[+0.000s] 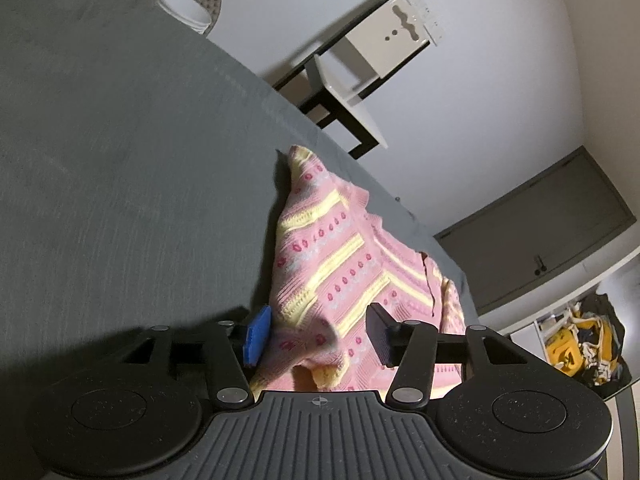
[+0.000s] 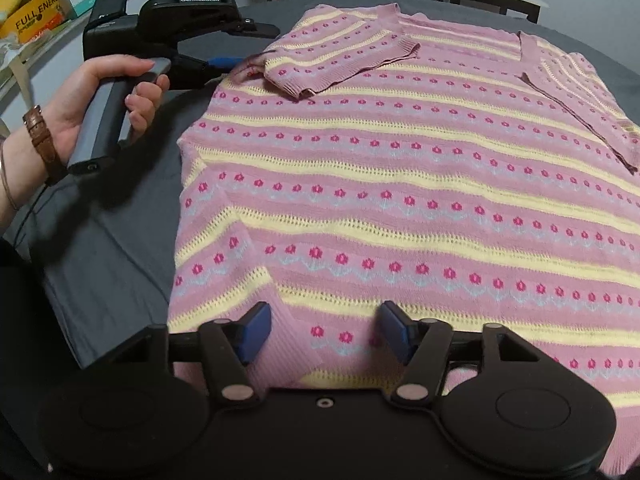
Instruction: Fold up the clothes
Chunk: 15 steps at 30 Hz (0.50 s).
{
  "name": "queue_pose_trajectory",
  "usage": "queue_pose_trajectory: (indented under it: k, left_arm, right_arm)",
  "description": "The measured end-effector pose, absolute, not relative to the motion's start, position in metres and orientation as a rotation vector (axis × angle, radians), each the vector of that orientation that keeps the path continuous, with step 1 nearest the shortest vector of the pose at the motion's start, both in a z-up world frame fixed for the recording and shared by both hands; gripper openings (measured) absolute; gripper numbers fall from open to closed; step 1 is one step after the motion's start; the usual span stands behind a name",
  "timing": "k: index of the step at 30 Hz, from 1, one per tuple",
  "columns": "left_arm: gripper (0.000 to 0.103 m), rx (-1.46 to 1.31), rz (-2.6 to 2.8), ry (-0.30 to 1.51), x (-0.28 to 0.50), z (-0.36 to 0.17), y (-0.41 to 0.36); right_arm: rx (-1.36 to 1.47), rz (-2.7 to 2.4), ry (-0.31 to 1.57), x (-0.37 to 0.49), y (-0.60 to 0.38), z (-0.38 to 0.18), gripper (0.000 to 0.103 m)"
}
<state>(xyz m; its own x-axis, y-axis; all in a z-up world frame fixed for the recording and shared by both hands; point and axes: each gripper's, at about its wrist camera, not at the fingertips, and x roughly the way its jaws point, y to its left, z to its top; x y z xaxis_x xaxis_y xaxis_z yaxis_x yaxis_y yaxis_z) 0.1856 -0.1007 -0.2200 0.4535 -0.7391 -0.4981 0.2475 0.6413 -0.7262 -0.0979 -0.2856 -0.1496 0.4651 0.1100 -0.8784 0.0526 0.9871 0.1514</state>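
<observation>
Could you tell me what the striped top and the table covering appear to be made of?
The pink striped sweater looks like soft knitted yarn: ribbed cuffs, openwork yellow bands. The grey table cover seems a matte woven cloth, since it creases and drapes at the edge.

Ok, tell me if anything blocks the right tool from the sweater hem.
Nothing visible does. The right tool is open right at the sweater hem, fabric already between its fingers. Only grey cloth lies beside it.
</observation>
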Motion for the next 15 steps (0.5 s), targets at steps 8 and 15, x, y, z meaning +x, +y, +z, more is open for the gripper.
queue_pose_trajectory:
  k: [8, 15]
  left_arm:
    - [0.038, -0.518, -0.656, 0.896, 0.1844, -0.2229, -0.1079]
    - [0.028, -0.501, -0.646, 0.895, 0.1852, -0.2228, -0.1063]
  right_arm:
    - [0.178, 0.076, 1.070, -0.0946, -0.2852, -0.1557, 0.048]
    - [0.219, 0.211, 1.079, -0.1025, -0.2937, -0.1554, 0.040]
